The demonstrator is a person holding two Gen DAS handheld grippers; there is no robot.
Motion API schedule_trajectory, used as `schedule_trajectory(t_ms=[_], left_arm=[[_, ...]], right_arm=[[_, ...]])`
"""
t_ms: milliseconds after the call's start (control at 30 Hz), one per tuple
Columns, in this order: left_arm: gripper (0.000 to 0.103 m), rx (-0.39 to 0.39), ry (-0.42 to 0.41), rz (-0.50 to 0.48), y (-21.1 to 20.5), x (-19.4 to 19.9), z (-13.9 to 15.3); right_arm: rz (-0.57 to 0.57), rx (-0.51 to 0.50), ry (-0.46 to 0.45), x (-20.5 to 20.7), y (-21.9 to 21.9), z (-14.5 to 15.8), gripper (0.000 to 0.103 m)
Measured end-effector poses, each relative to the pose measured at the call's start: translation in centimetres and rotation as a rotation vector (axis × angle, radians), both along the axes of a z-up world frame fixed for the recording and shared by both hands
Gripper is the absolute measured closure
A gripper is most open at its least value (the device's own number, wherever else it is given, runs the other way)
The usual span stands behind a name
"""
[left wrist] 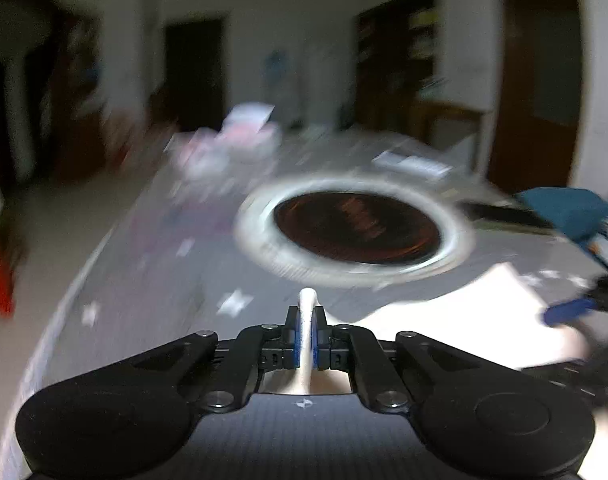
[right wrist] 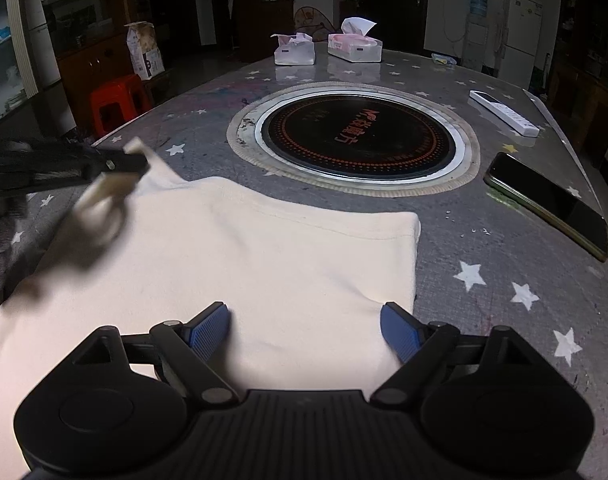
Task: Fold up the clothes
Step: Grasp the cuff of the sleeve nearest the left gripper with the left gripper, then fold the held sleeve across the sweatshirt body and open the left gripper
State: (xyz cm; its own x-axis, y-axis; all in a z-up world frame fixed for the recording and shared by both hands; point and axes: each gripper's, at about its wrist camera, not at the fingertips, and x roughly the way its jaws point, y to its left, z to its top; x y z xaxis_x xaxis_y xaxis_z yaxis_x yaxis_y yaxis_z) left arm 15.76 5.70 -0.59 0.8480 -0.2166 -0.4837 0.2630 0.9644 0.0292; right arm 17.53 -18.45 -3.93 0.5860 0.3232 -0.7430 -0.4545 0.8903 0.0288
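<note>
A white garment (right wrist: 264, 264) lies partly folded on the star-patterned grey table (right wrist: 503, 280). My left gripper (left wrist: 305, 332) is shut on a pinched edge of the white garment (left wrist: 307, 312); the left wrist view is motion-blurred. In the right wrist view the left gripper (right wrist: 116, 168) shows at the left, lifting a corner of the cloth above the table. My right gripper (right wrist: 304, 332) is open, its blue pads (right wrist: 210, 330) just above the near part of the garment, holding nothing. The right gripper (left wrist: 571, 312) shows blurred at the right edge of the left wrist view.
A round built-in hot plate (right wrist: 357, 138) sits in the table's middle. A phone (right wrist: 551, 204) and a white power strip (right wrist: 503, 112) lie at the right. Two tissue boxes (right wrist: 353, 46) stand at the far edge. A red stool (right wrist: 116, 100) stands left of the table.
</note>
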Motion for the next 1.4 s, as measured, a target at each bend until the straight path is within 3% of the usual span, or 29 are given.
schedule_trajectory(t_ms=[133,267,433,600,833,933,1067,1200,1300,1400], left_arm=[[0.098,0.142,-0.116,-0.202,-2.6,-3.3,-0.1],[0.097,0.235,-0.118,-0.372,-4.2,-5.4,-1.3],[0.098,0.244,-0.076,-0.492,-5.3,-6.5,-2.2],[0.098,0.252,-0.05,-0.548,-5.4,-6.6,-2.5],[0.093,0.253,-0.035,-0.531,-4.7,-6.6,-2.4],[0.092,0.217,-0.041,-0.497,-3.7,-6.3,-1.8],[0.082,0.15,-0.047,-0.409,-2.0,-5.4,-0.9],[0.076,0.083,0.039,-0.341,-0.5,-3.7,-0.8],[0.076,0.106,0.055,-0.283,0.2,-2.6,-1.2],[0.076,0.055,0.073,-0.188,1.6,-1.1,-0.9]], right_arm=[[0.001,-0.001,0.001,0.0,0.0,0.0,0.017],[0.0,0.0,0.0,0.0,0.1,0.0,0.017],[0.003,-0.001,0.001,0.1,0.1,0.0,0.016],[0.003,-0.003,0.003,0.1,0.2,-0.1,0.015],[-0.011,0.045,0.028,0.8,-0.8,0.9,0.022],[-0.06,0.071,0.023,1.9,-1.8,1.5,0.022],[-0.093,0.091,0.031,3.2,-2.5,1.7,0.022],[-0.096,0.101,0.033,3.8,-2.5,1.7,0.022],[-0.095,0.103,0.038,4.1,-2.2,1.4,0.022],[-0.097,0.109,0.038,4.2,-2.2,1.2,0.022]])
